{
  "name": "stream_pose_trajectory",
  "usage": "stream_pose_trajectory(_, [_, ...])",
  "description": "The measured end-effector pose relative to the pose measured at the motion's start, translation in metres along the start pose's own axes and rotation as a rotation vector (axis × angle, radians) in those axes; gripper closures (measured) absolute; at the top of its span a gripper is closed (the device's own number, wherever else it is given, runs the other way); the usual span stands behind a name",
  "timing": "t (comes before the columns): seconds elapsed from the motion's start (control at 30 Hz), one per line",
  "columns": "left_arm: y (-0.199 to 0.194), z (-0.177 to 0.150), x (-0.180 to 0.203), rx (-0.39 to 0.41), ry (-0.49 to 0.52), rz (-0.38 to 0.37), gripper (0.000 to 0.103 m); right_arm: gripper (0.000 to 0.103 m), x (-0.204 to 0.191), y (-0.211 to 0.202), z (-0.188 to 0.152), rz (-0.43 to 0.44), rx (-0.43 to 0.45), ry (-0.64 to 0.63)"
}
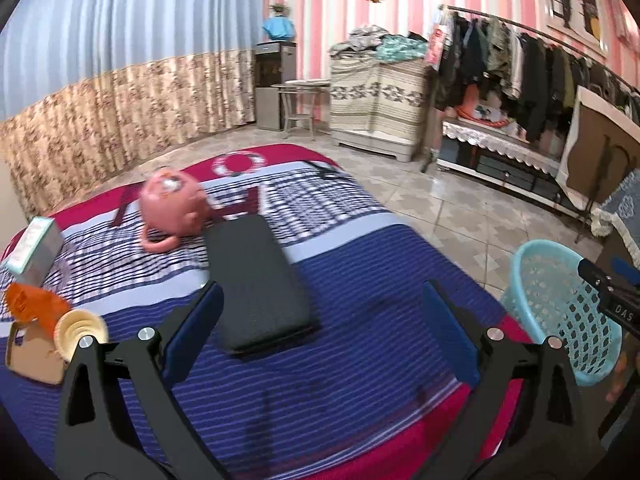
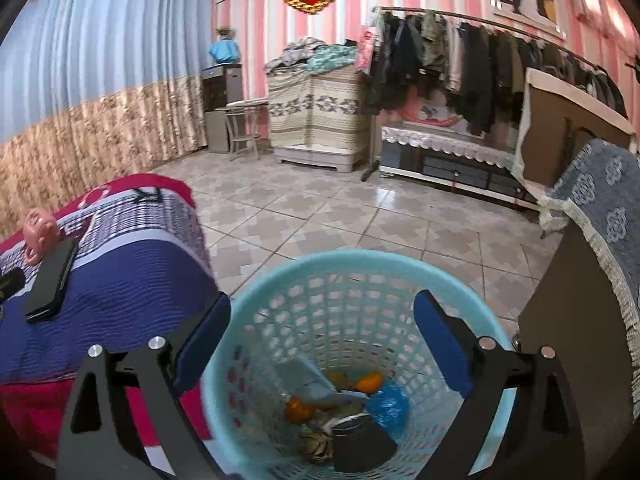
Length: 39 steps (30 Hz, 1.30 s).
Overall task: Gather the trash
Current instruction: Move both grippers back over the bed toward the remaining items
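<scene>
1. While the right gripper (image 2: 322,344) hangs over the turquoise basket (image 2: 280,276) with its blue pads spread wide and nothing between them, the trash already collected lies at the basket's bottom: orange peel (image 2: 370,382), a blue crumpled bag (image 2: 388,406), a dark cup-like piece (image 2: 360,440) and paper scraps. Swinging away carelessly could clip the rim and tip the light basket, spilling all of that onto the tiled floor.

2. The left gripper (image 1: 320,332) is likewise released and empty, poised above the striped bedspread (image 1: 360,272). Remaining trash appears to sit at the far left of its view: an orange wrapper (image 1: 36,306), a cream ridged cup (image 1: 82,334) and a brown card piece (image 1: 32,360), bunched close together. Closing on one could nudge the others off the bed edge, or catch the bedspread fabric with it.

3. A dark flat case (image 1: 258,284) lies directly ahead of the left gripper, with a pink mug (image 1: 172,208) on its side beyond it and a small box (image 1: 34,248) to the left. These look like belongings, not refuse, though that is a judgement; grabbing them by mistake is a real risk.

4. Both views are motion-blurred, so aiming now would be unreliable.

5. The right gripper shows at the basket's edge in the left view; crossing paths could make the two collide.
</scene>
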<state>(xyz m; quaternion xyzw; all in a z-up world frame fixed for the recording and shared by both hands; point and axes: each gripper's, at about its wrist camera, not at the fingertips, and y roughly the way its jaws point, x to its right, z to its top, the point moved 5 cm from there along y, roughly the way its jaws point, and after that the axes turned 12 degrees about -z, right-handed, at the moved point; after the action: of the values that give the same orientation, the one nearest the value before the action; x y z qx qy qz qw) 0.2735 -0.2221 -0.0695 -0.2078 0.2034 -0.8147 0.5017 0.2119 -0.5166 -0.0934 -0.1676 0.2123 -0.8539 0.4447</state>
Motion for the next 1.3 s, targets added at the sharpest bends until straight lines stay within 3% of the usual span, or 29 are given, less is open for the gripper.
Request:
stream_pose_trajectory(0.57, [-0.072, -0.043, -0.152, -0.001, -0.130, 0.215, 0.006, 0.012, -0.159, -0.059, -0.022, 0.257, 0.031, -0.254])
stream_pose_trajectory(0.93, [-0.129, -0.066, -0.255, 0.014, -0.200, 0.384, 0.006, 0.012, -0.233, -0.094, -0.033, 0.432, 0.016, -0.299])
stream_pose_trajectory(1.07, [-0.138, -0.073, -0.286, 0.019, -0.255, 0.416, 0.006, 0.012, -0.271, -0.106, -0.034, 0.482, 0.019, -0.360])
stream_pose_trajectory(1.3, [-0.152, -0.085, -0.311, 0.014, -0.267, 0.455, 0.006, 0.012, -0.345, -0.137, -0.042, 0.605, 0.014, -0.505])
